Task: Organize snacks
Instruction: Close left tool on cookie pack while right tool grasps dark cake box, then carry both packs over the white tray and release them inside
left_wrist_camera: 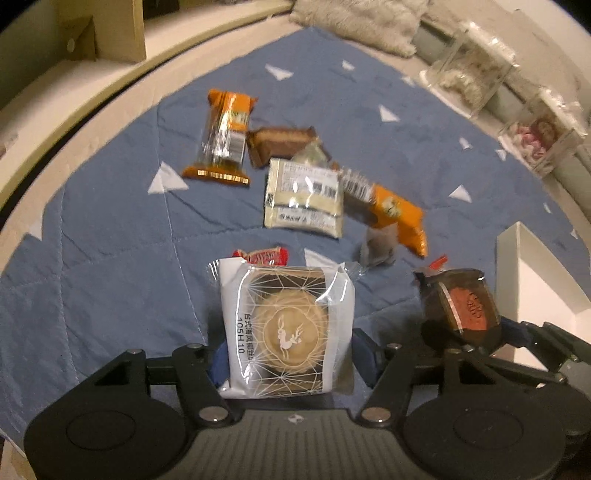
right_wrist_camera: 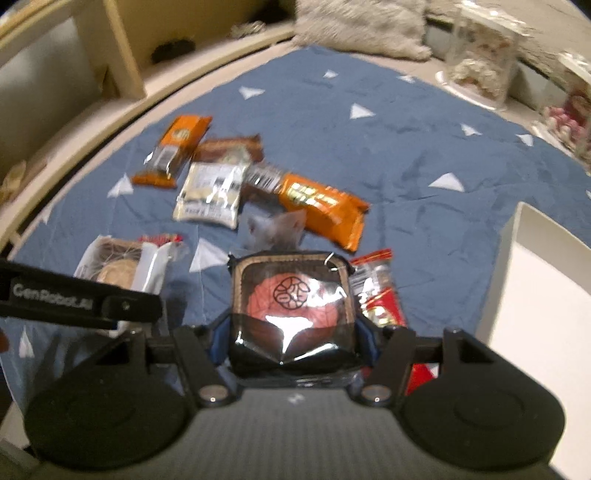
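My left gripper [left_wrist_camera: 290, 339] is shut on a white-wrapped round pastry [left_wrist_camera: 288, 325] with a rabbit print, lifted off the blue quilt [left_wrist_camera: 110, 258]. My right gripper [right_wrist_camera: 293, 328] is shut on a dark-wrapped red cake [right_wrist_camera: 291, 295], also held above the quilt; in the left wrist view that cake [left_wrist_camera: 461, 306] hangs to the right. Loose snacks lie beyond: two orange packs [left_wrist_camera: 225, 136] [left_wrist_camera: 397, 218], a brown pack [left_wrist_camera: 280, 142], a cream pack [left_wrist_camera: 303, 195], a small grey wrapper [left_wrist_camera: 378, 247] and a red candy [left_wrist_camera: 264, 256]. Another red packet [right_wrist_camera: 380, 295] lies beside the right fingers.
A white open box [right_wrist_camera: 535, 295] sits at the quilt's right edge. Clear display cases [left_wrist_camera: 469, 74] stand at the back right, a furry cushion [left_wrist_camera: 354, 22] at the back, and a wooden shelf [left_wrist_camera: 103, 33] along the left.
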